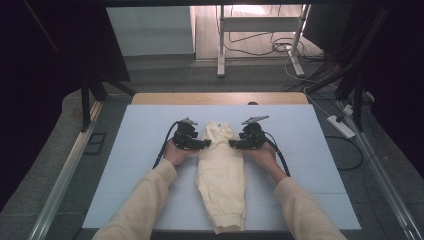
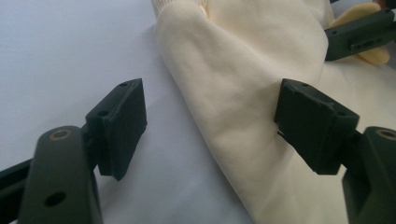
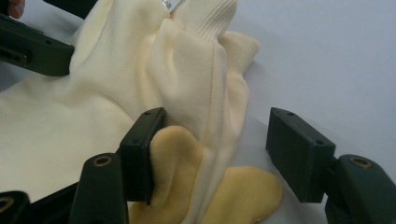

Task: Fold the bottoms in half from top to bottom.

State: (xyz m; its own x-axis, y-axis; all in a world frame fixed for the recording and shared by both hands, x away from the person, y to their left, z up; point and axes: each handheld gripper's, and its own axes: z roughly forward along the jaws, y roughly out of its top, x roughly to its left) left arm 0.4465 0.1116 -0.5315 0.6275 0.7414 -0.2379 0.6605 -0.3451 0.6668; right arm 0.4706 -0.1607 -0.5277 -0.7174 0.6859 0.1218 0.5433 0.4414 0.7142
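A cream sweatshirt (image 1: 221,170), folded into a long strip, lies down the middle of the pale blue mat (image 1: 135,155). My left gripper (image 1: 206,143) is at its upper left edge and my right gripper (image 1: 233,144) at its upper right edge, their jaws facing each other. In the left gripper view my left gripper (image 2: 212,121) is open, one jaw over the mat and one over the cloth (image 2: 243,93). My right gripper (image 3: 219,149) is open astride the garment's edge (image 3: 196,93). A yellow fold (image 3: 175,154) sits against its left pad, and the ribbed cuff (image 3: 205,18) lies beyond.
The mat covers a wooden table whose far edge (image 1: 220,98) shows. Metal rails (image 1: 65,170) run along both sides of the table. Beyond it on the floor are a white stand (image 1: 220,50), cables and a power strip (image 1: 341,126).
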